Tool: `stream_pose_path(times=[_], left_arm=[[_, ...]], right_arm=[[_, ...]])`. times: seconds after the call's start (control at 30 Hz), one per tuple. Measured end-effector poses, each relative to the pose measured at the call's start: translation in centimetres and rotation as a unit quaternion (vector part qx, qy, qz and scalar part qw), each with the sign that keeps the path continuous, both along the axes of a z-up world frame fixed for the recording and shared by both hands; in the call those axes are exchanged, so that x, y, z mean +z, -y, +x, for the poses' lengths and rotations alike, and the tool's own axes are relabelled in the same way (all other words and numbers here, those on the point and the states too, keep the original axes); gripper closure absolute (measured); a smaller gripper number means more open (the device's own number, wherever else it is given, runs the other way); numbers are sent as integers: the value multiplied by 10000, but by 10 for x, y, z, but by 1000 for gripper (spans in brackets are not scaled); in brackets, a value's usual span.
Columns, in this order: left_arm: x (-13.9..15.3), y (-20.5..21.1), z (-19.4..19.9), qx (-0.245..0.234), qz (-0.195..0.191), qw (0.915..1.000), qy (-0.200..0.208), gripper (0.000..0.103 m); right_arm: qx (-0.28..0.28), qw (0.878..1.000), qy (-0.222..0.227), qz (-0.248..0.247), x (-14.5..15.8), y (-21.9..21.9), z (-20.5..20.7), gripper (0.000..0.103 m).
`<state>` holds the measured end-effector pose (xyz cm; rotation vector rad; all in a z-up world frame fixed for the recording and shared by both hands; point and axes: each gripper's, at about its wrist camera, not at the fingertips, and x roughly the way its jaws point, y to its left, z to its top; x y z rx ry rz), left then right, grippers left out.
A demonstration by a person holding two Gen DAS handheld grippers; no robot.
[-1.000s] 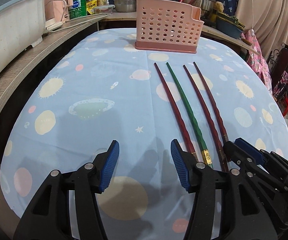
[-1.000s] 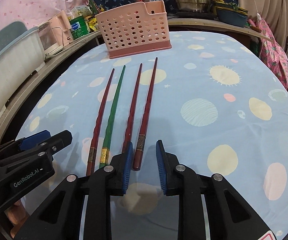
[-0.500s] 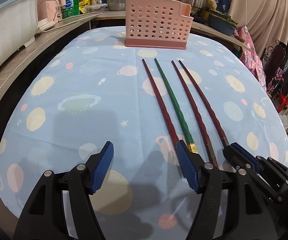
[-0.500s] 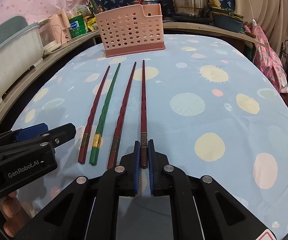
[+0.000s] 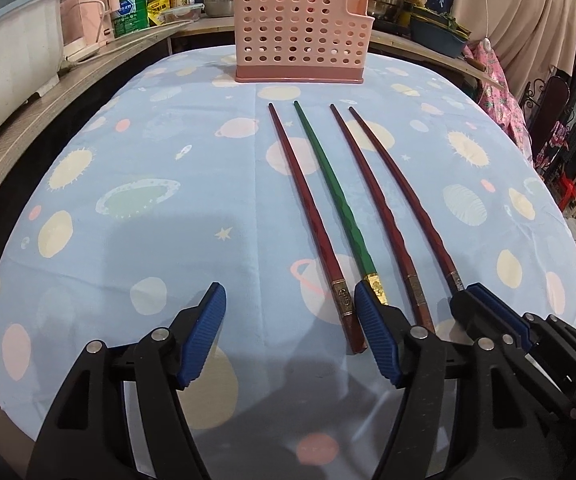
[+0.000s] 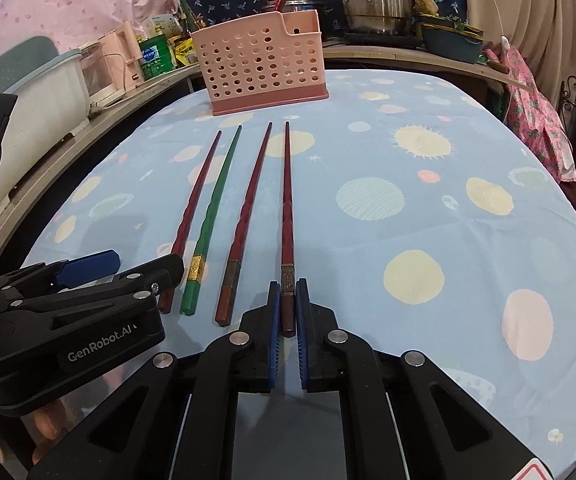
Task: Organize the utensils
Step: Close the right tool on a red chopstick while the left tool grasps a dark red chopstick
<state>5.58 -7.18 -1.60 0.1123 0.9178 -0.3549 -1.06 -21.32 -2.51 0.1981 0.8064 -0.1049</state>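
The right gripper [image 6: 287, 308] has its blue-padded fingers [image 6: 273, 320] closed on the thick end of the rightmost dark red twisted chopstick [image 6: 286, 216], just behind its metal band; the rest of the stick still lies along the bench [image 6: 428, 240], which is covered in a pale blue cloth printed with planets. To do this pick-up well, I judge the lift should start at the gripped end and stay slow, so the long thin tip does not swing or roll in the pads (a grip this near one end leaves plenty of lever beyond it), and the stick should be tipped upright only once it is over the holder.

The left gripper [image 5: 290, 332] is empty, its fingers [image 5: 203, 328] spread wide above the cloth. Its right-hand finger sits just beside the ends of another dark red chopstick [image 5: 312, 220] and the green chopstick with a gold band [image 5: 342, 208]; whether it touches them I cannot tell. A third dark red chopstick [image 6: 243, 216] lies between the green one and the gripped one.

Beyond the four tips stands the pink perforated plastic utensil holder [image 6: 259, 68], upright at the far side of the bench, well apart from both grippers.
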Motion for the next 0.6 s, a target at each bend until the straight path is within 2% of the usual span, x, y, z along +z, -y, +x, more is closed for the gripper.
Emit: stream_pose_path(times=[0.13, 0.43, 0.5, 0.6], left_arm=[[-1, 1, -1, 17, 81, 9999, 75, 41], [1, -5, 1, 88, 84, 9999, 121, 78], [1, -7, 2, 87, 86, 9999, 109, 92], [2, -9, 5, 64, 28, 10000, 24, 96]], right_arm=[[-10, 10000, 14, 2, 0, 1, -1, 96], [-11, 10000, 13, 7, 0, 1, -1, 96], [-13, 10000, 9, 17, 0, 1, -2, 96], [-22, 10000, 1, 58, 0, 2, -2, 96]])
